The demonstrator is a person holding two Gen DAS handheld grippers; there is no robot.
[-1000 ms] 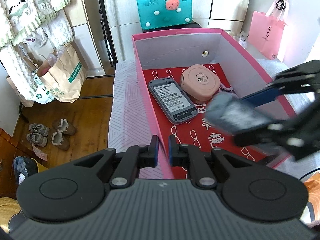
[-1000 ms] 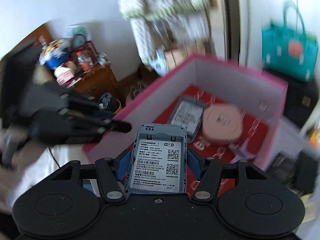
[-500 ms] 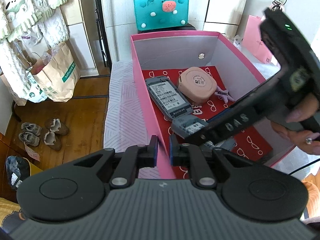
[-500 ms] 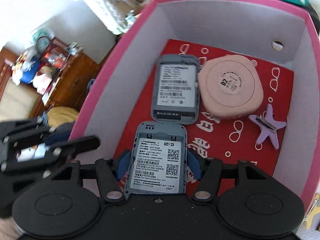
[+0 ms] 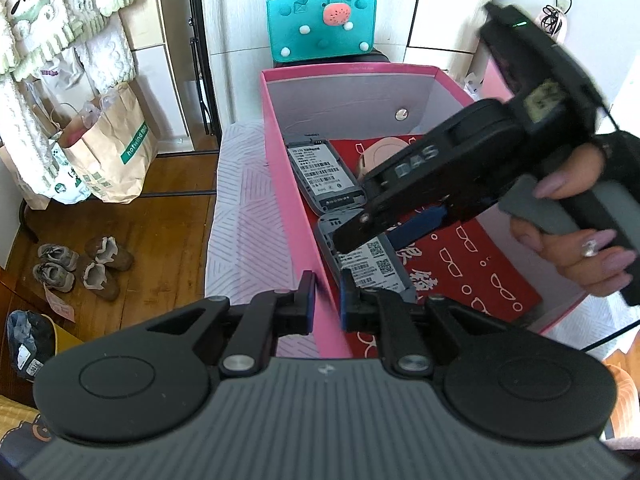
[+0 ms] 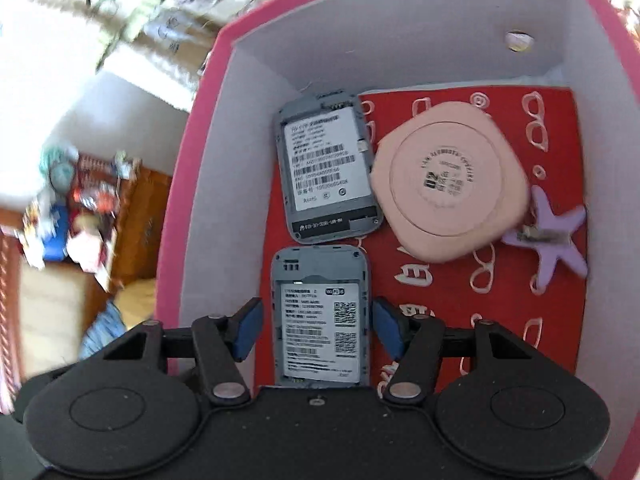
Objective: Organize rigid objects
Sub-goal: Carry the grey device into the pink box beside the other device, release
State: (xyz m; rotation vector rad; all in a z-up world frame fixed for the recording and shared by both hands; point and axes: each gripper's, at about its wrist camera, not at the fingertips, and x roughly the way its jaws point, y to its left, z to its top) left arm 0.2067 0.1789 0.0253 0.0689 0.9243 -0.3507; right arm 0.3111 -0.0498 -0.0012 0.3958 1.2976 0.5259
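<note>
R gripper (image 6: 318,330) has lowered router (image 6: 320,316) into pink box (image 6: 188,160), near other router (image 6: 326,168) | jaws look released beside it | L gripper (image 5: 326,298) clenched on box wall | placement about done

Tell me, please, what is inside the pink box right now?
Inside the pink box lie two grey routers, a pink rounded case and a purple starfish clip on a red cloth; whatever lies beneath them is hidden.
</note>
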